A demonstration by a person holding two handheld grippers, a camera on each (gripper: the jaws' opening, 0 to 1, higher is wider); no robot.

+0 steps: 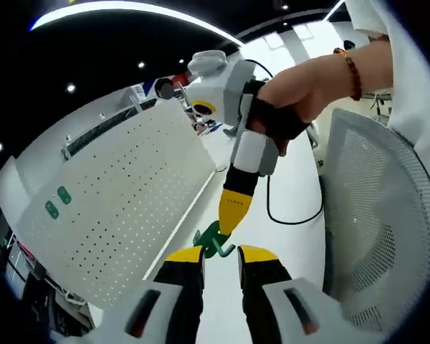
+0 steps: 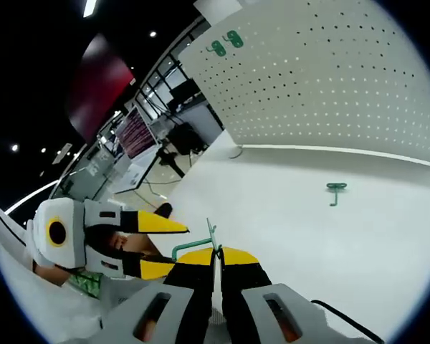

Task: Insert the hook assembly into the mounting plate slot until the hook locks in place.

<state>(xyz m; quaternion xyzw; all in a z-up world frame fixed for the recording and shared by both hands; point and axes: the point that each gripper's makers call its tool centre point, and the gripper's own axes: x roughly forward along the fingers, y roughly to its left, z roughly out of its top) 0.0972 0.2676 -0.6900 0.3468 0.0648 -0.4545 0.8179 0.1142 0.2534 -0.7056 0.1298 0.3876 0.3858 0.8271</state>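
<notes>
Right gripper (image 2: 216, 255): its yellow-tipped jaws are pressed together on the green hook (image 2: 198, 246), which juts out leftward from between the tips in the right gripper view.
Same gripper, seen across the table: in the left gripper view it (image 1: 229, 222) comes down from a person's hand (image 1: 301, 93), its tip on the green hook (image 1: 216, 241) just above the white table (image 1: 287, 244).
Left gripper (image 1: 219, 255): jaws stand apart with nothing between them, the hook just beyond the tips; in the right gripper view it (image 2: 168, 247) sits at lower left with yellow fingers spread.
Second hook (image 2: 335, 190): another green hook lies loose on the table (image 2: 287, 215), between the gripped hook and the pegboard, well apart from the jaws.
Pegboard (image 1: 122, 201): the white perforated mounting plate stands upright on the table beyond the hooks, carrying two green pieces (image 1: 57, 202) near one edge; the right gripper view shows the board (image 2: 330, 72) and the pieces (image 2: 226, 43) too.
Surroundings: a black cable (image 1: 287, 208) loops over the table near the pegboard; a grey mesh chair (image 1: 380, 215) stands on the side away from it.
</notes>
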